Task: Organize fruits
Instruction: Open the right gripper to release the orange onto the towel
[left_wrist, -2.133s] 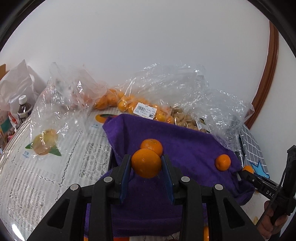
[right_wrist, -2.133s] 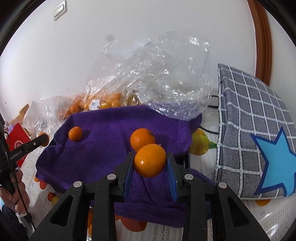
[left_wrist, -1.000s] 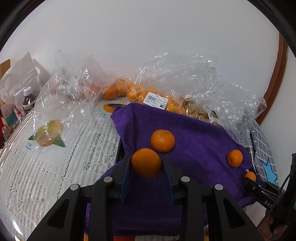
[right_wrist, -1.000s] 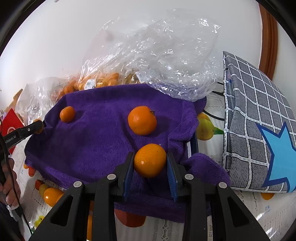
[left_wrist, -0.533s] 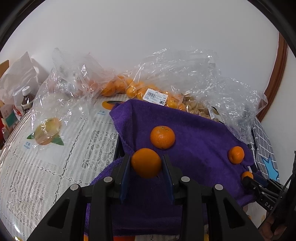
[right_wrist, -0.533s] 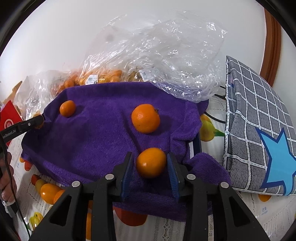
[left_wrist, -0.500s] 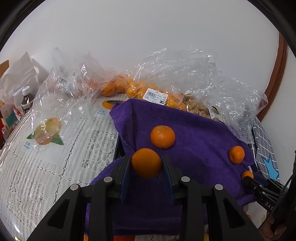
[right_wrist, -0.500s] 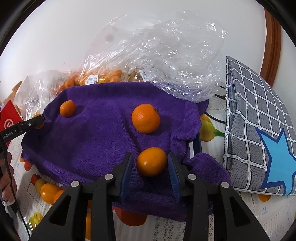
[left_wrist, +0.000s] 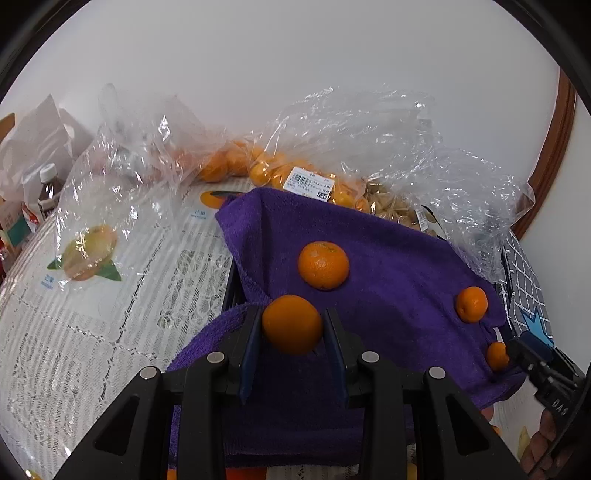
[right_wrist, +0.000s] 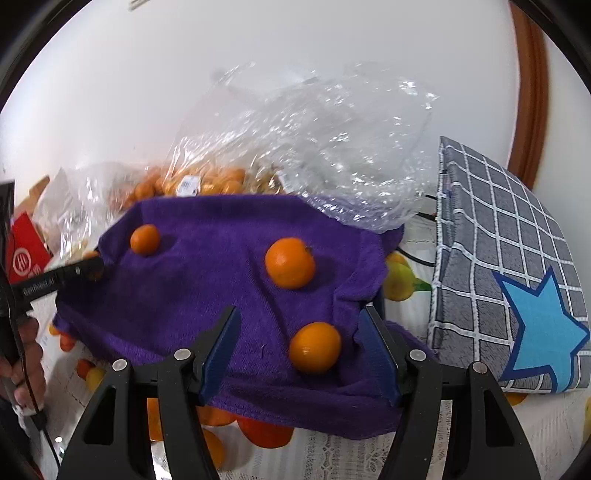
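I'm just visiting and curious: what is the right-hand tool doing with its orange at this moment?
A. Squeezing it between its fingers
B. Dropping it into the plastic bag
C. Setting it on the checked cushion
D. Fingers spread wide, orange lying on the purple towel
D: the right gripper stands open, and the orange rests on the purple towel, touching neither finger.

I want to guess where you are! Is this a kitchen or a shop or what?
Probably a home table, not a shop: a lace tablecloth with fruit pictures, shopping bags of oranges, a checked cushion, and a purple towel laid out for sorting.
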